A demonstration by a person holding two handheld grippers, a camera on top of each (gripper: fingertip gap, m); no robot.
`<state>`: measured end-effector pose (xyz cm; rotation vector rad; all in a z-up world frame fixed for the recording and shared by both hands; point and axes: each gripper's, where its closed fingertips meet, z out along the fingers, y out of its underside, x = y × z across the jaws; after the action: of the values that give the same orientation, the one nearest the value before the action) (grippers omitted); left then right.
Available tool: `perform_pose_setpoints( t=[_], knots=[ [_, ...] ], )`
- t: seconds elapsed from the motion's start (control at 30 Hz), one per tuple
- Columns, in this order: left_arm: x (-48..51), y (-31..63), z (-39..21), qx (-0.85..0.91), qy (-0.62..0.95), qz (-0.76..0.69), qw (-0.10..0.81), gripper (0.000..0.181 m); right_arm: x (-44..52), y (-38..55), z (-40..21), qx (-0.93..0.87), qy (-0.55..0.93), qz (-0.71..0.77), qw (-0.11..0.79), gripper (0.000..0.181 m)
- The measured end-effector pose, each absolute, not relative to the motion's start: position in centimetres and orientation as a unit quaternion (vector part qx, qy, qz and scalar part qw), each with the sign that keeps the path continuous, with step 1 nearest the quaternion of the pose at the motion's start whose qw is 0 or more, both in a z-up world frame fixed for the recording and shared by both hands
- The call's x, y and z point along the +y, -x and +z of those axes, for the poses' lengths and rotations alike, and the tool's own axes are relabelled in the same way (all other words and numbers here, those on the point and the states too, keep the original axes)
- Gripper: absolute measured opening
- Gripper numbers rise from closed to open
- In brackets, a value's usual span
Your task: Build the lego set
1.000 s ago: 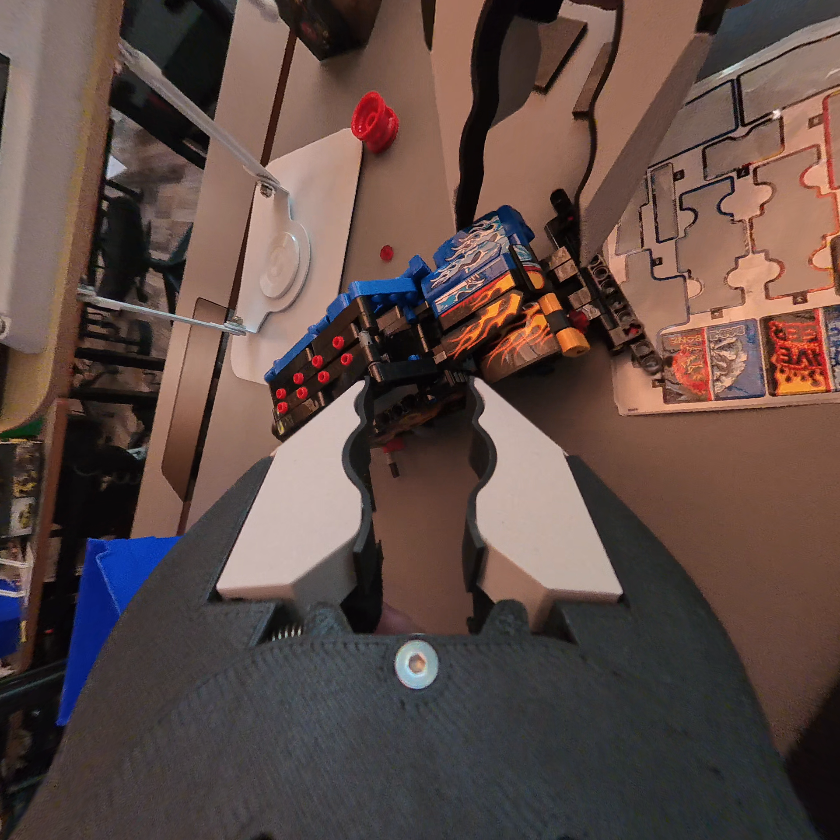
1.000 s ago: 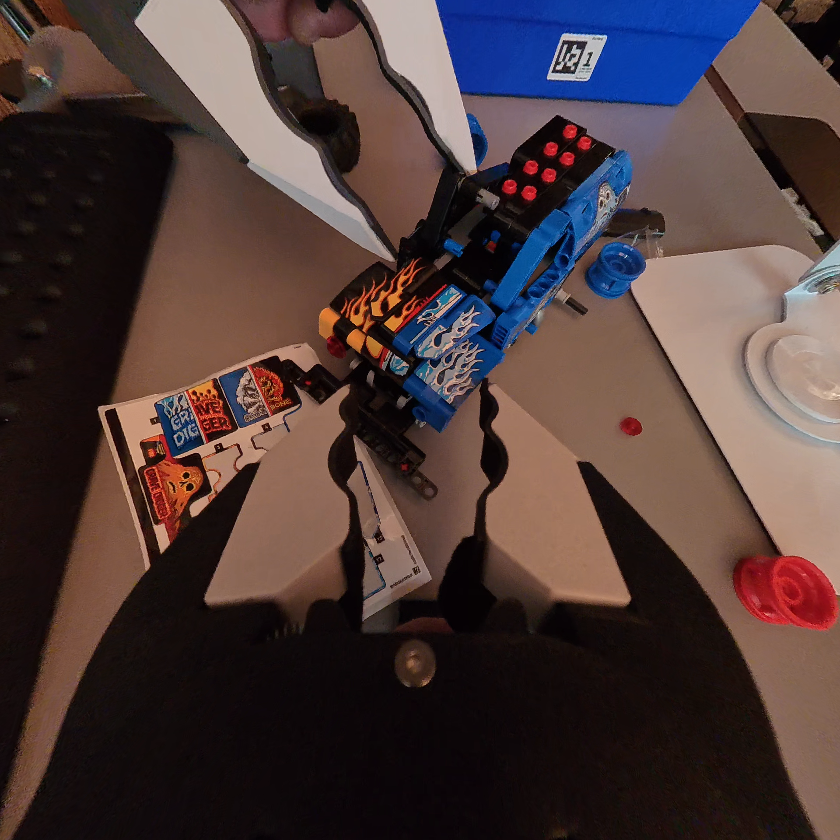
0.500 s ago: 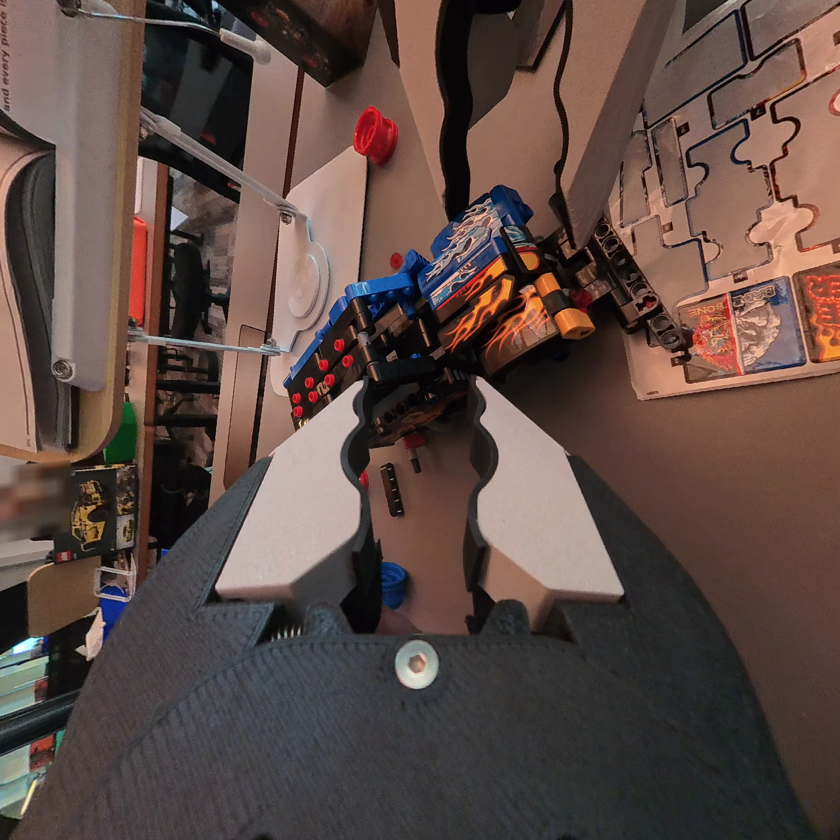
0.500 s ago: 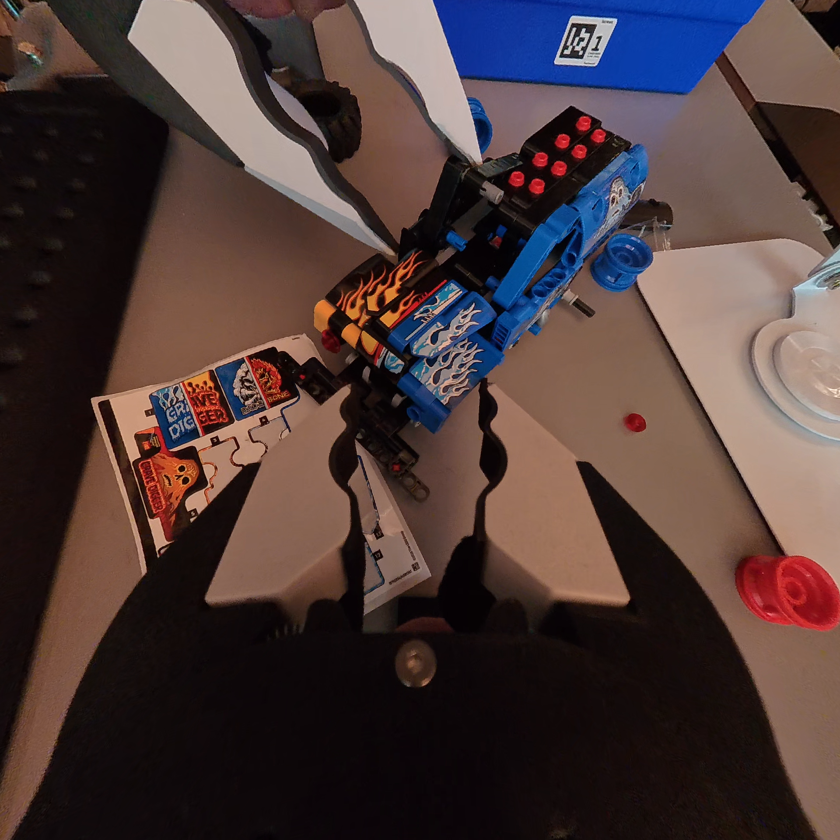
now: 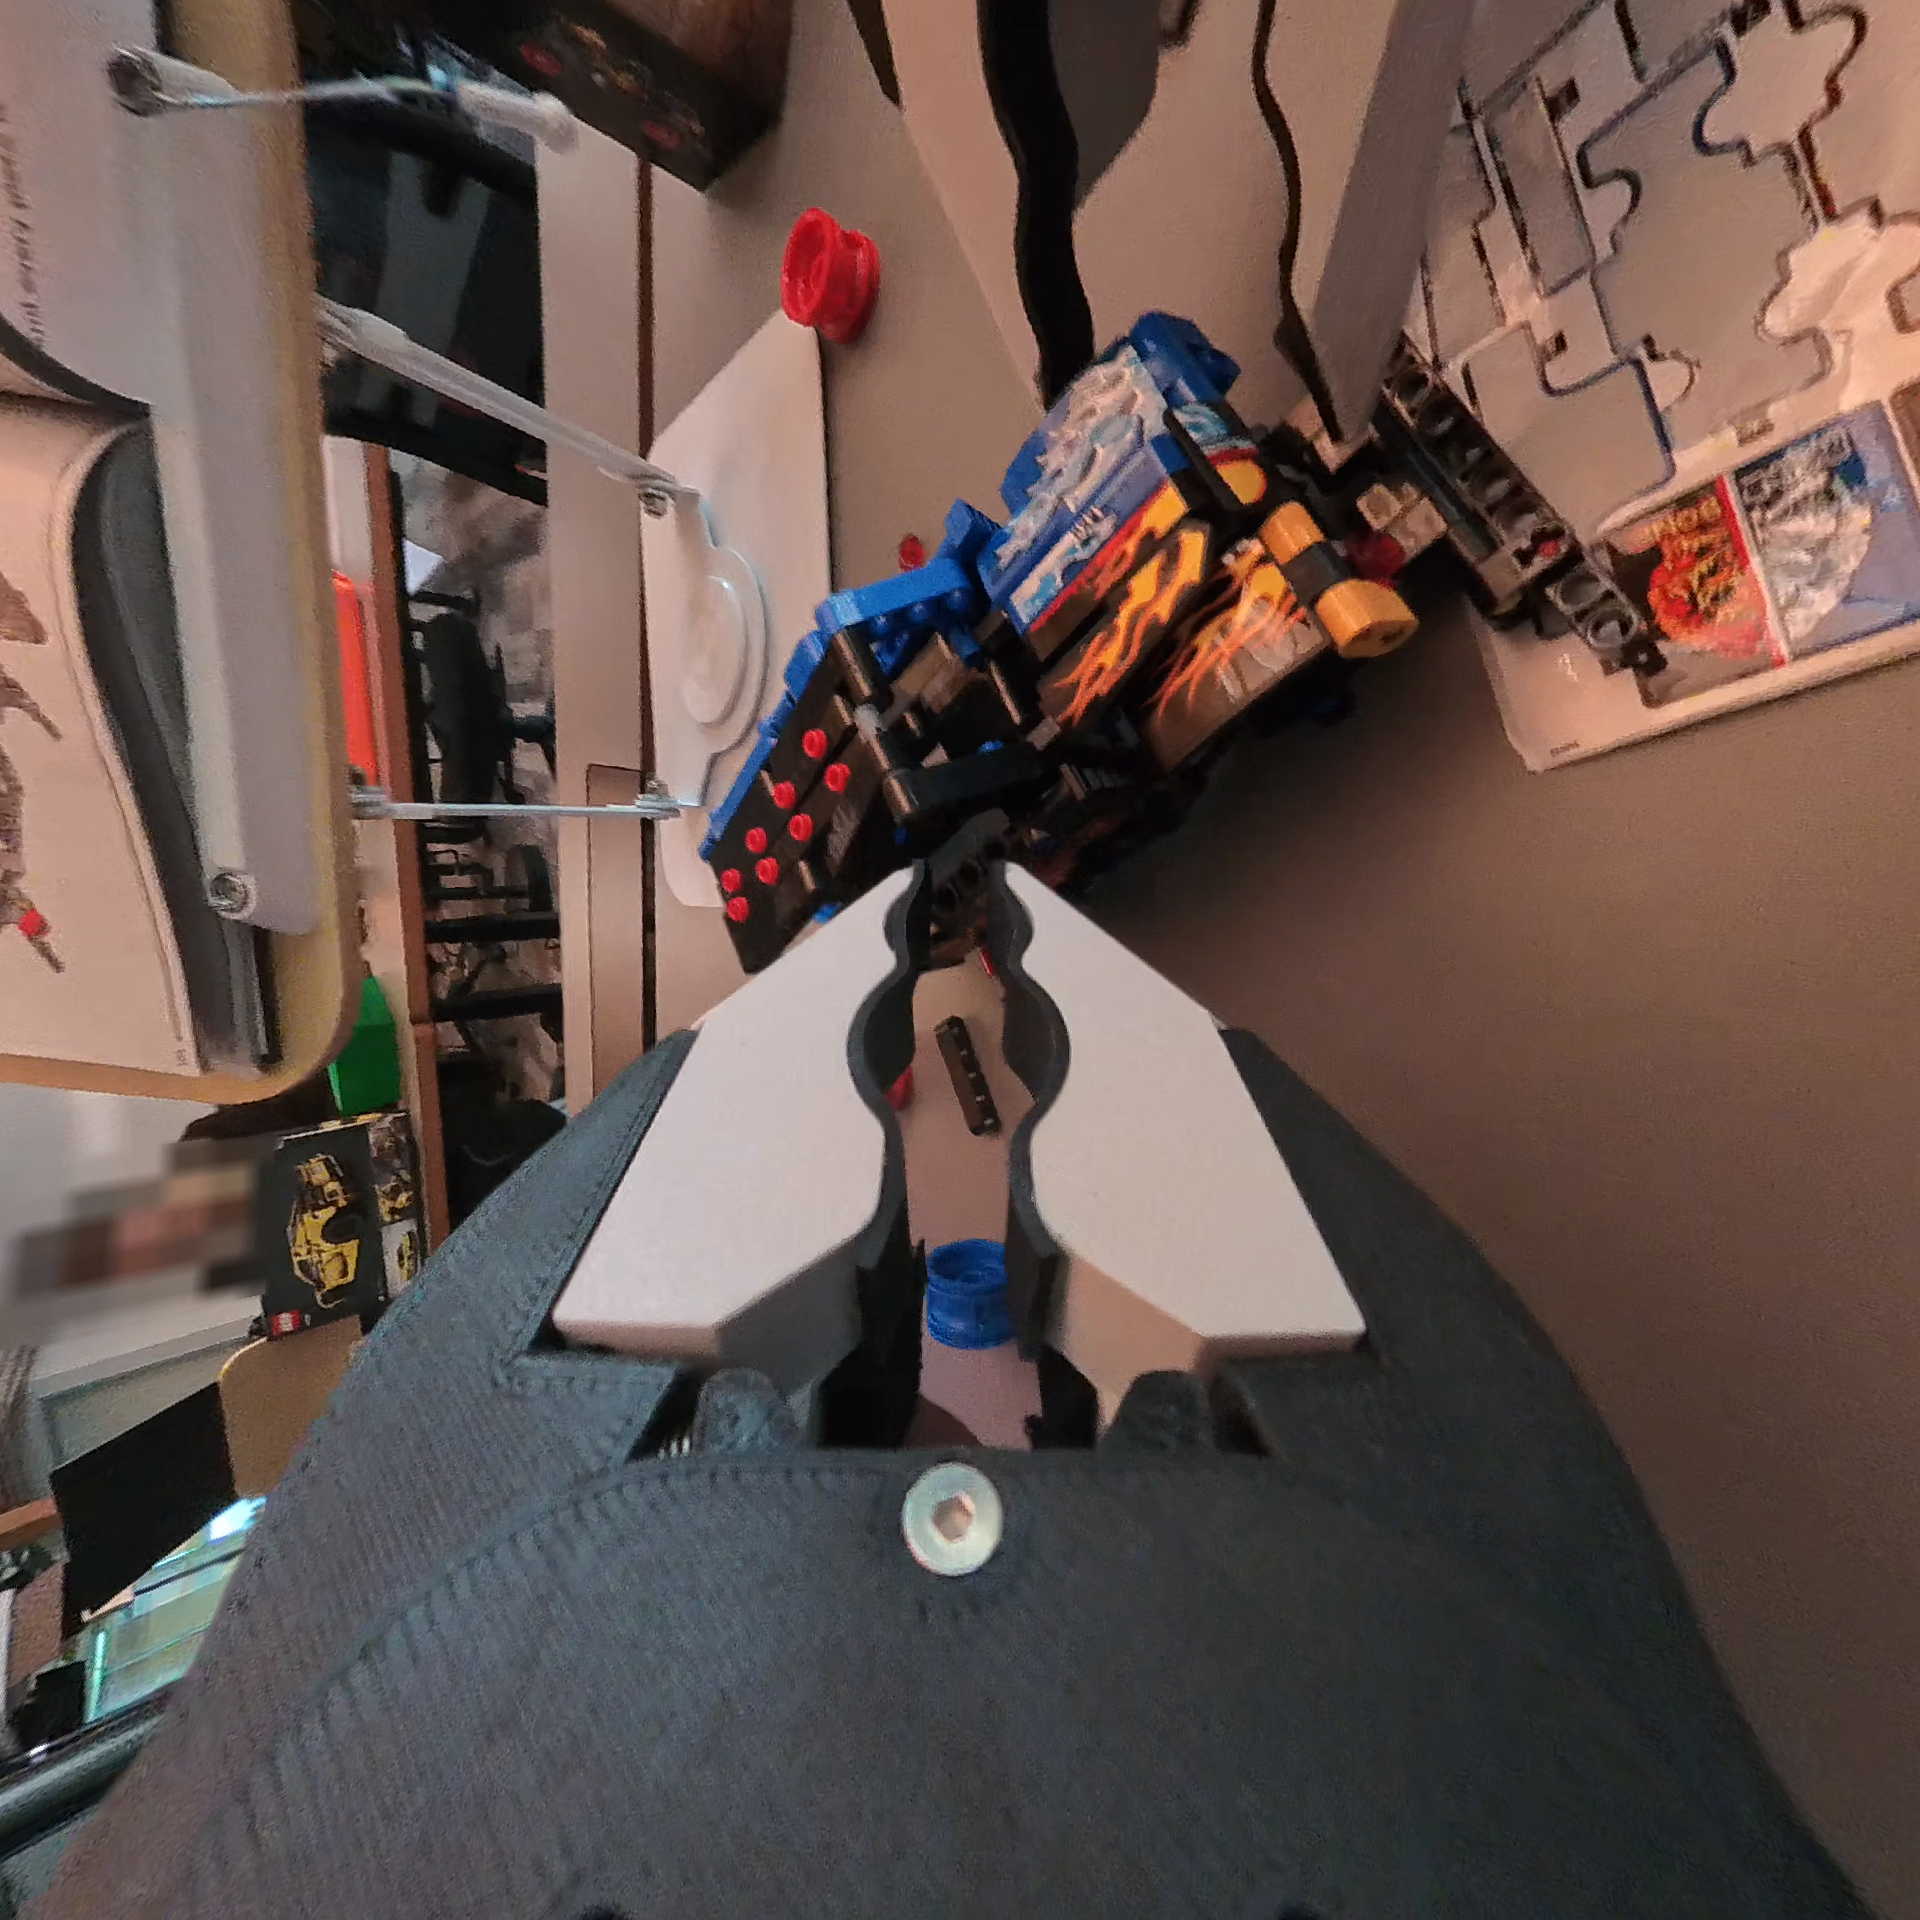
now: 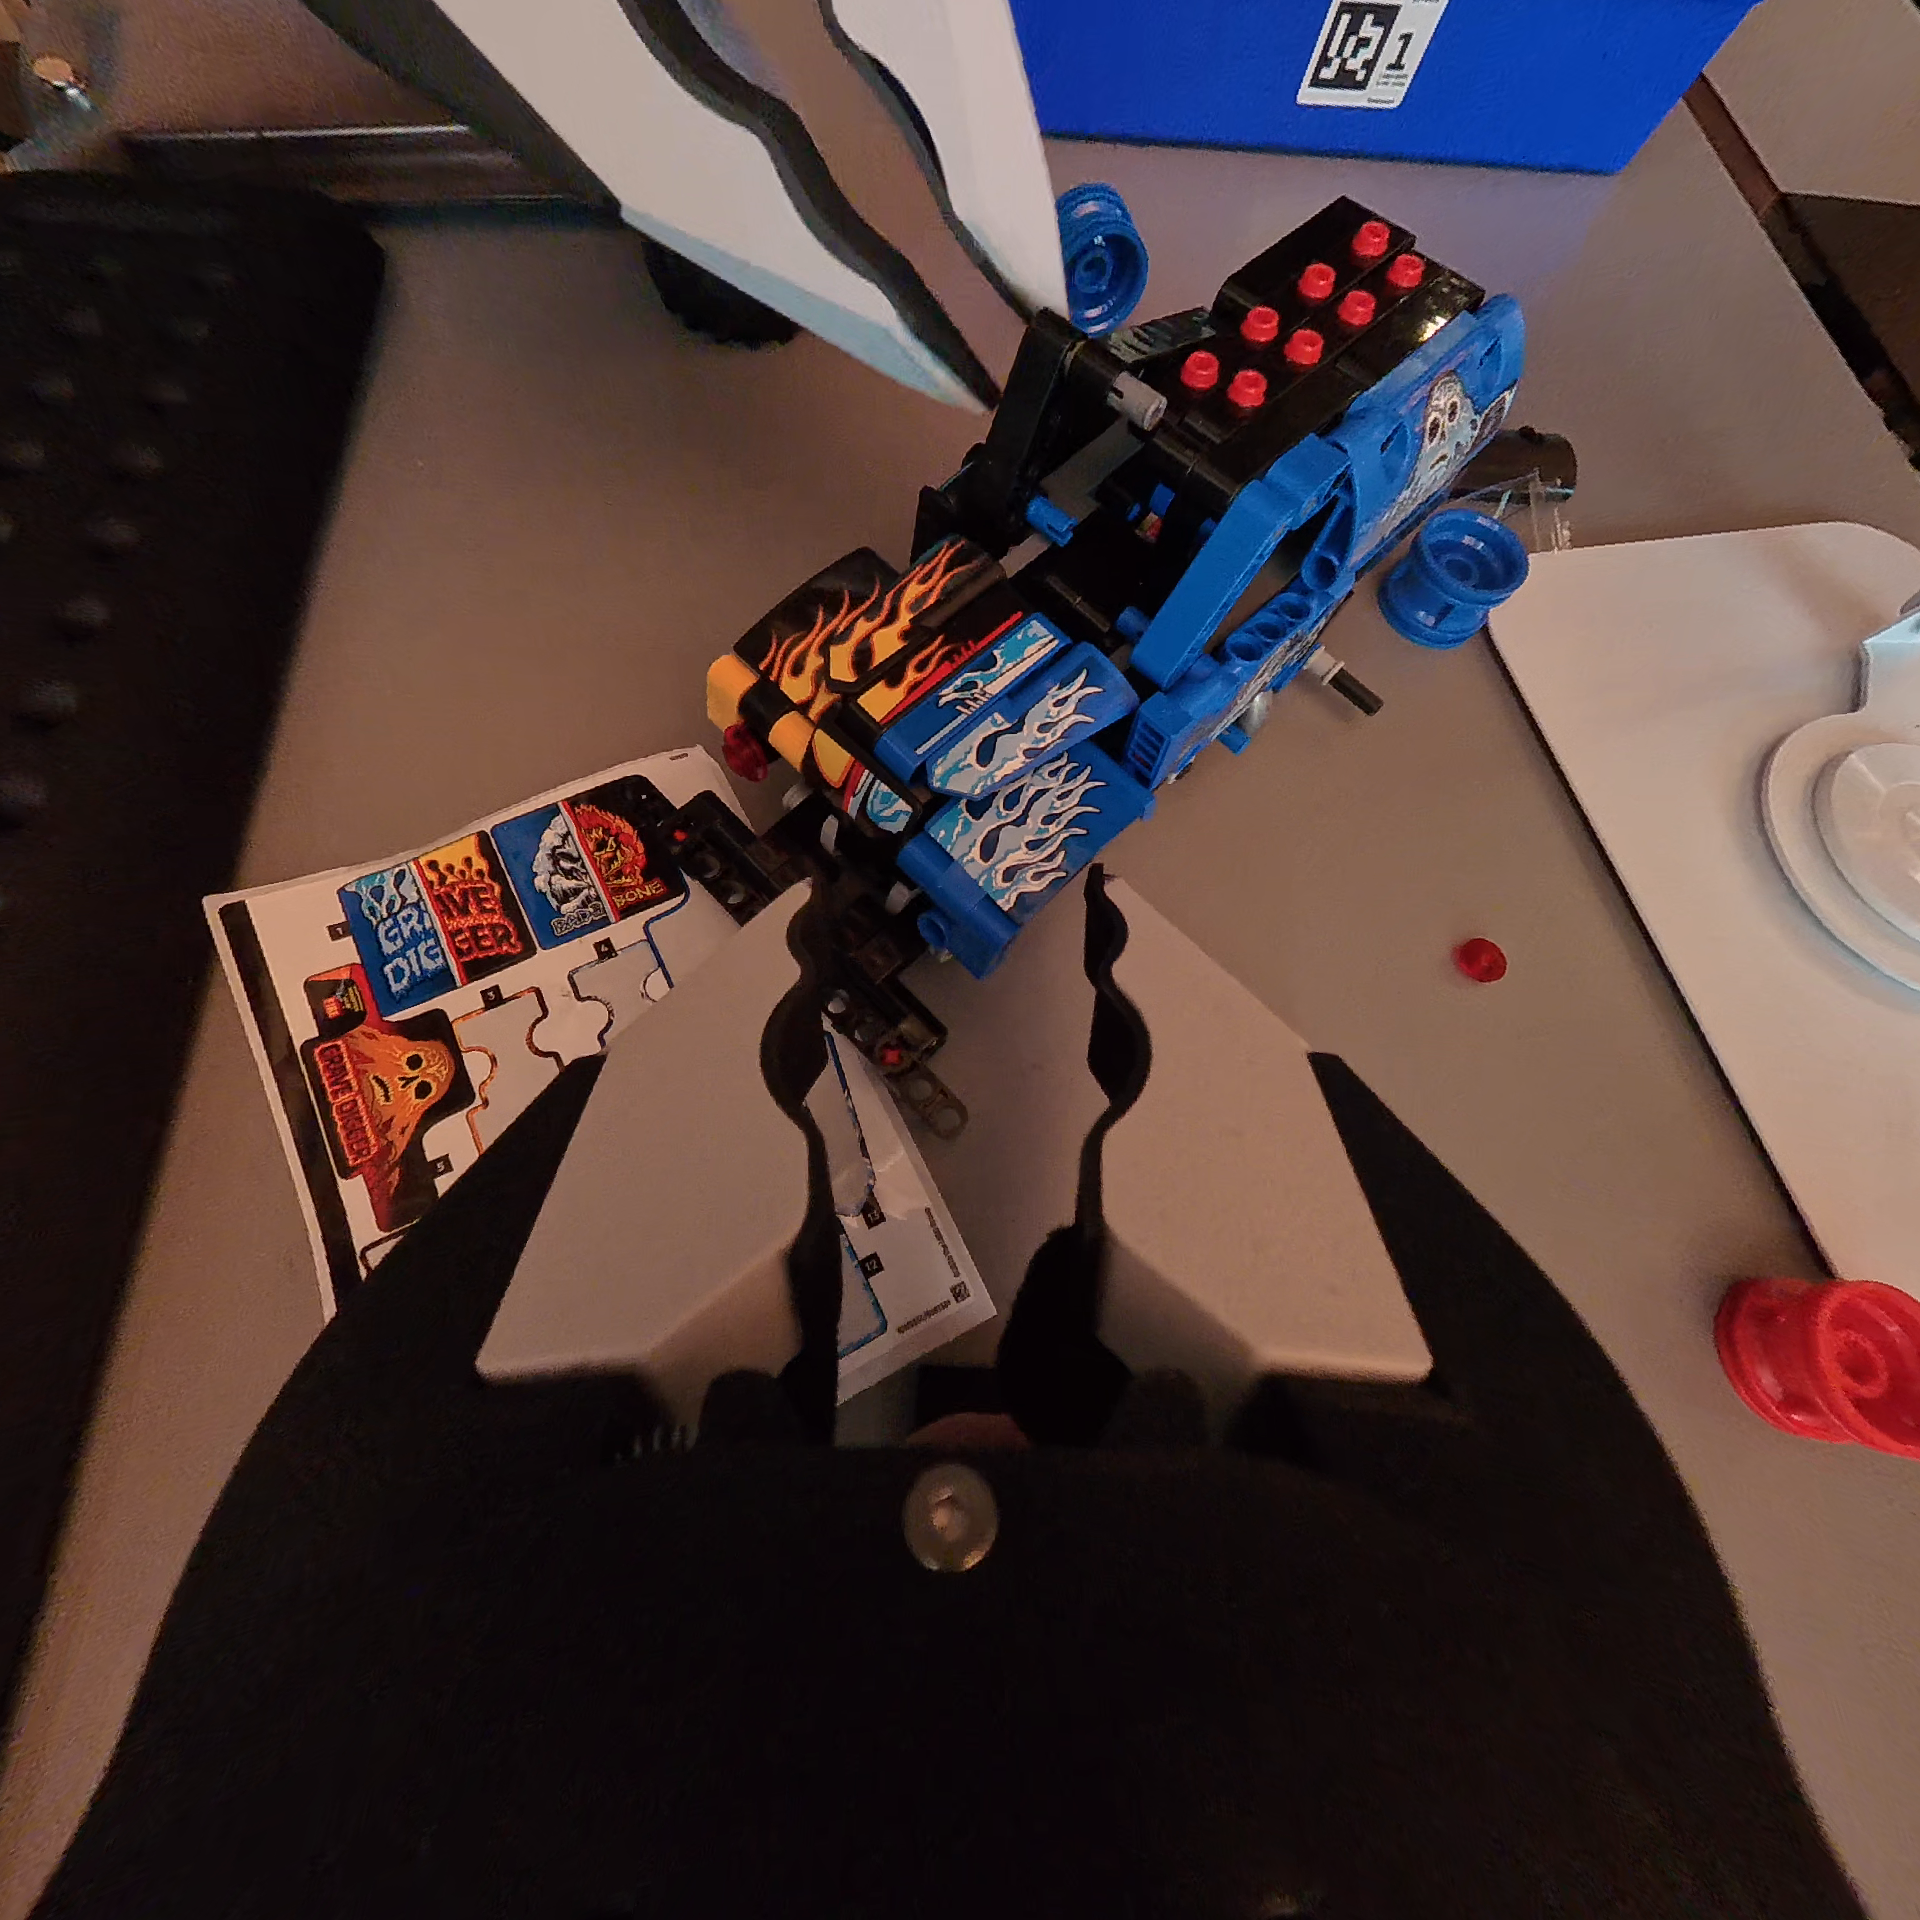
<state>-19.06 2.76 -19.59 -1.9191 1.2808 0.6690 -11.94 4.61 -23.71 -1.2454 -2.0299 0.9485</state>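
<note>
Blue-and-black brick truck body with flame stickers (image 6: 1049, 665): tilted on grey counter (image 6: 1299, 1091), apparently steadied for assembly. Left tool (image 5: 954, 894) pinched narrow on its black side frame; right tool (image 6: 951, 894) set wide around its front beam. Wheel hubs lie loose nearby.
</note>
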Motion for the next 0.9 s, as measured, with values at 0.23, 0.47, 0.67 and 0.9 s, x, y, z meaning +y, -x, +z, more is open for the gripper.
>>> perform_pose_setpoints(
  t=[0.23,0.47,0.67,0.9],
  knots=[
    [3.0,18.6,-18.4,0.351,0.824,0.110,0.431,0.029,4.7,11.9,-23.7,-0.757,0.466,0.358,0.285,0.047],
    [4.1,17.7,-18.7,0.231,0.854,0.042,0.464,0.013,5.0,11.9,-23.8,-0.755,0.470,0.358,0.285,0.047],
    [4.3,17.1,-19.2,0.225,0.859,0.016,0.460,0.025,5.3,12.4,-22.8,-0.742,0.476,0.355,0.311,0.046],
    [4.9,17.5,-19.1,0.215,0.857,0.008,0.469,0.013,6.0,11.9,-22.2,-0.760,0.472,0.295,0.335,0.037]
  ],
)
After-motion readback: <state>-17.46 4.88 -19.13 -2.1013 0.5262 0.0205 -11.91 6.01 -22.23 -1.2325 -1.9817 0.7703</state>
